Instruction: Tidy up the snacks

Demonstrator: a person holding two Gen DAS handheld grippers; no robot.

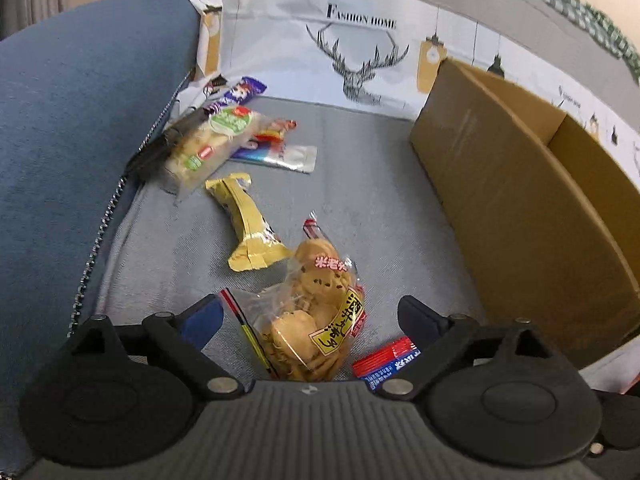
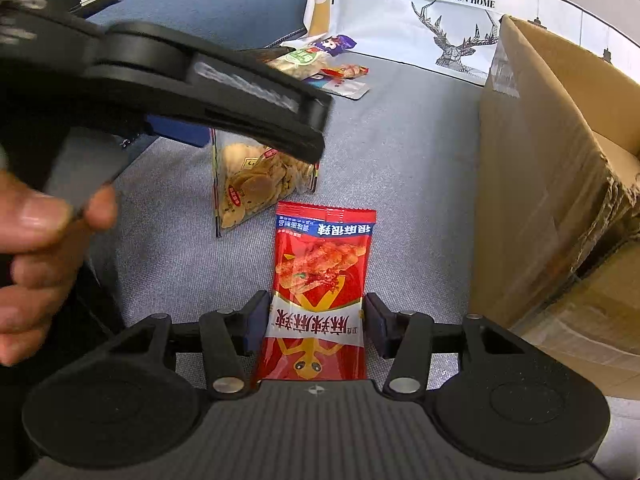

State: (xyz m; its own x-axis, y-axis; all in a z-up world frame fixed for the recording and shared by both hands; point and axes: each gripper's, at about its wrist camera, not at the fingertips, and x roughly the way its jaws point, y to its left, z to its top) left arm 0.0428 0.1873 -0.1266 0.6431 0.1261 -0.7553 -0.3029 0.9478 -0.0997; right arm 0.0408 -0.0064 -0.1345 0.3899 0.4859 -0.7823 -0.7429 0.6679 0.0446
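- The right gripper [image 2: 316, 322], low centre of the right wrist view, has its two pads against the side edges of a red spicy-snack packet [image 2: 322, 280]. The packet looks pinched between them and juts forward above the grey cushion [image 2: 420, 168], probably so it can be carried to the cardboard box [image 2: 552, 184] at the right of frame.
- The left gripper [image 1: 312, 316] stands wide open at lower centre of the left wrist view. A clear bag of round crackers [image 1: 312, 312] lies between its fingers untouched by either pad, so it holds nothing; I judge it to be lining up on that bag.
- The same red packet shows as a corner [image 1: 388, 360] at lower right of centre.
- A person's hand [image 2: 36, 264] grips the left tool at the left edge.
- Count, left wrist view: one cardboard box [image 1: 520, 208]; one yellow wrapped bar [image 1: 248, 224] at centre; one pale cracker bag [image 1: 208, 144], one purple wrapper [image 1: 244, 92] and one silver sachet [image 1: 292, 156] heaped at upper left, with a small red-orange piece I cannot identify.
- The heap lies against the printed deer cloth [image 1: 360, 60].
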